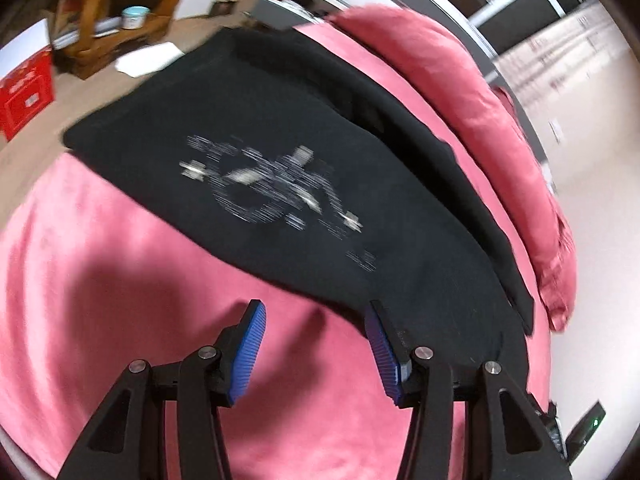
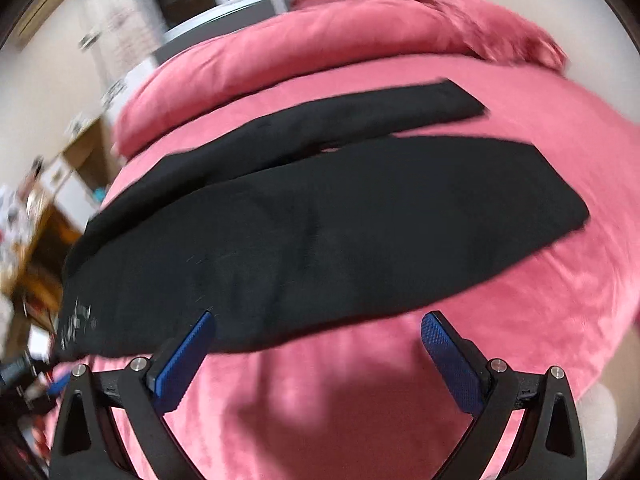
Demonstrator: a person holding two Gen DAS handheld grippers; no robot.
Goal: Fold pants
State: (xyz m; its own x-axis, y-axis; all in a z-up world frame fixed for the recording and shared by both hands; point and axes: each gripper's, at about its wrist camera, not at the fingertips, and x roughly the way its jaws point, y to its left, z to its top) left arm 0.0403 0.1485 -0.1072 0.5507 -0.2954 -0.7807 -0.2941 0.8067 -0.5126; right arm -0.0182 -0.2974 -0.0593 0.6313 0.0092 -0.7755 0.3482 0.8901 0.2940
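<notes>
Black pants with a white print lie spread flat on a pink bed cover. In the right wrist view the pants show both legs, the far leg angled away from the near one. My left gripper is open and empty, hovering above the near edge of the pants, its right finger over the cloth. My right gripper is open and empty, above the near edge of the near leg, with its left finger over the cloth.
A pink rolled duvet runs along the far side of the bed, also in the right wrist view. A red box, a white paper and wooden furniture stand on the floor beyond the bed.
</notes>
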